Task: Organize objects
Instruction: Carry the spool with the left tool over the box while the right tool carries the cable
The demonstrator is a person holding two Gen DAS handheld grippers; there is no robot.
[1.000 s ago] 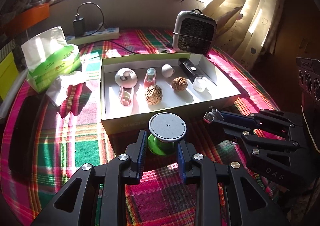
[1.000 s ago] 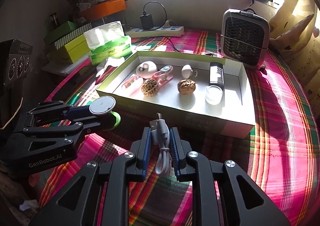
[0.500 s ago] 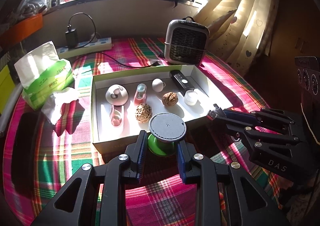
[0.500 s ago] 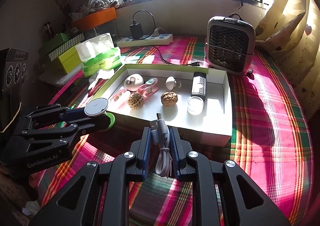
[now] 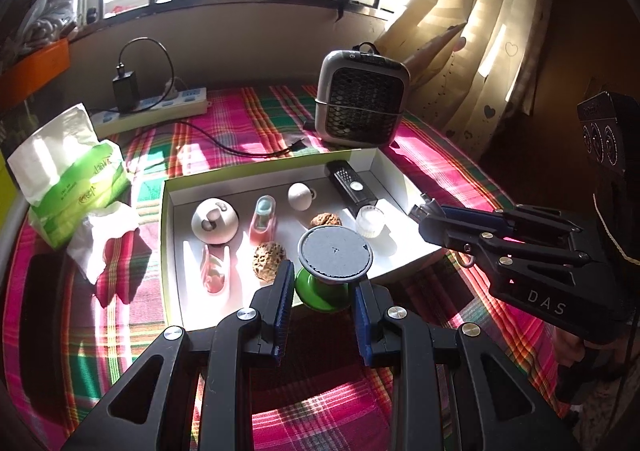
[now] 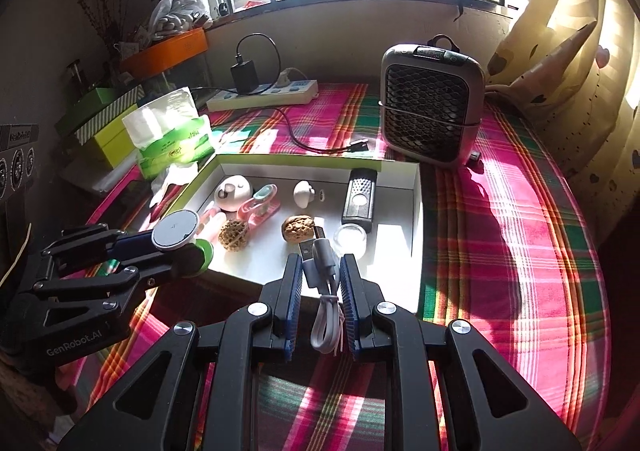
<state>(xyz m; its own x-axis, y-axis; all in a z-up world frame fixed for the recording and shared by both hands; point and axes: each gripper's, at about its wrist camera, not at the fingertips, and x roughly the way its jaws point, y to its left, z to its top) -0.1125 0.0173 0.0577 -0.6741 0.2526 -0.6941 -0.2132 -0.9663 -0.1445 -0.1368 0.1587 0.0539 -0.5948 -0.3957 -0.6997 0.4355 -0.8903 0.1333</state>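
My left gripper (image 5: 321,293) is shut on a green stand with a round grey top (image 5: 335,254), held above the near edge of a white open box (image 5: 170,243); it also shows in the right wrist view (image 6: 176,230). My right gripper (image 6: 320,279) is shut on a coiled white USB cable (image 6: 325,291), also over the box's near edge (image 6: 360,291). The box holds two walnuts (image 6: 297,227), a white egg shape (image 6: 302,193), a black remote (image 6: 359,200), a small clear jar (image 6: 351,238), a pink holder (image 6: 260,203) and a white dome (image 6: 232,192).
A small grey heater (image 6: 430,107) stands behind the box. A tissue pack (image 5: 72,175) and loose tissue (image 5: 100,235) lie left of it. A power strip with charger (image 5: 152,107) lies at the back, its black cable (image 6: 312,139) trailing toward the box. Curtains hang at right.
Both grippers have risen and moved forward, so their loads now hang over the box's near edge instead of in front of it. Both grips are unchanged.
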